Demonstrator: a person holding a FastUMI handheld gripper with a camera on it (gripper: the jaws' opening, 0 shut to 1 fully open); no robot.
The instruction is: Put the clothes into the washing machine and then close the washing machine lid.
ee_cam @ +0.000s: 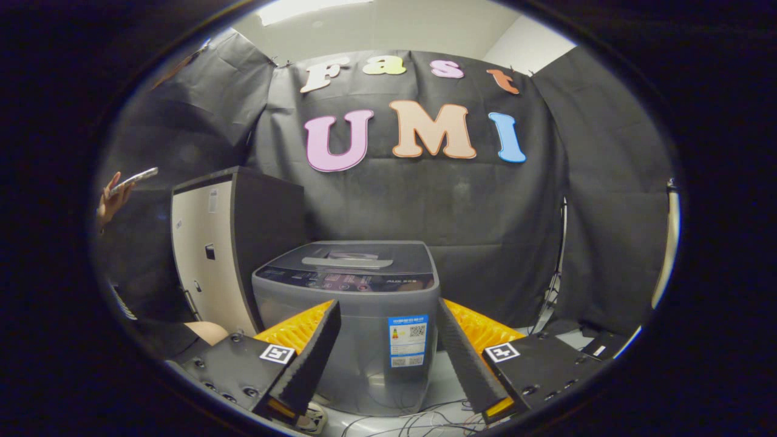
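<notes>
We make out no legible wording, blue-and-white sticker [407,341] with a square code on the washing machine [355,364] front, print too small for us, black-and-white square marker [277,354] on each side of the gripper [388,301], fingers spread wide.

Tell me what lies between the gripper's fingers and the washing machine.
Nothing solid: in the gripper view the open gripper frames the washing machine beyond its fingers, with bare air between; loose cables lie on the floor below.
</notes>
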